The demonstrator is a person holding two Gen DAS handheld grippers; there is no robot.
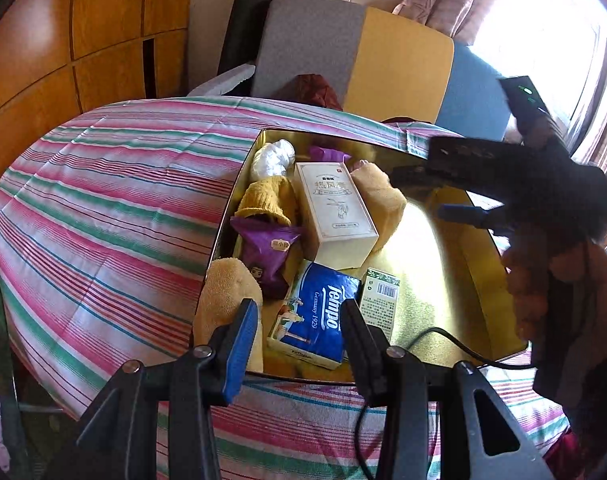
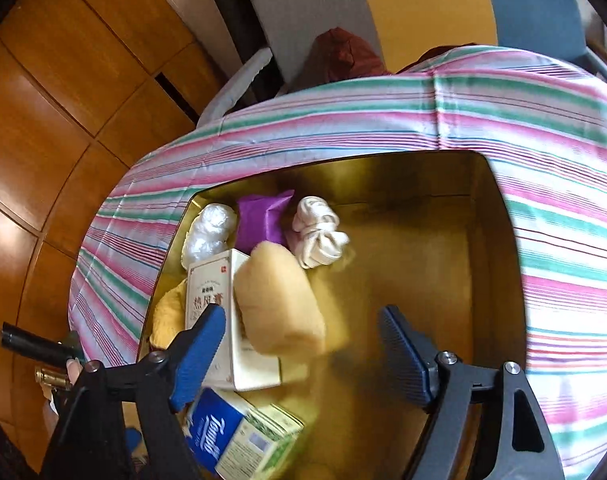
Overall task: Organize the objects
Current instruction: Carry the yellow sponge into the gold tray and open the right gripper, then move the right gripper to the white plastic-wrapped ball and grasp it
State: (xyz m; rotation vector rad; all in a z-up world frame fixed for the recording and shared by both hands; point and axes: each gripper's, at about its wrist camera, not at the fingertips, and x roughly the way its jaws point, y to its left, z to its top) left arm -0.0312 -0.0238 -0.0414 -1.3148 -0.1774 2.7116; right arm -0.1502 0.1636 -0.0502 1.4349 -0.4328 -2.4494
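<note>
A gold tin box (image 1: 435,280) (image 2: 423,280) lies open on the striped bed sheet (image 1: 103,200). Its left half holds a white carton (image 1: 335,212), a purple packet (image 1: 263,248), a yellow cloth (image 1: 263,200), cream towel rolls and a green-white carton (image 1: 381,300). My left gripper (image 1: 299,308) hovers open at the box's near edge, with the blue Tempo tissue pack (image 1: 315,312) lying between and beyond its tips and a gap at the left pad. My right gripper (image 2: 301,320) (image 1: 423,192) stands wide open over the box. A cream towel roll (image 2: 279,300) leans on the white carton (image 2: 215,280) below it, untouched.
White knotted socks (image 2: 319,236) and a white plastic bundle (image 2: 209,232) lie at the box's far side. A black cable (image 1: 443,340) crosses the near rim. A grey, yellow and blue headboard (image 1: 399,68) and wooden cupboards (image 1: 63,60) stand beyond the bed. A person's hand (image 1: 527,288) is at right.
</note>
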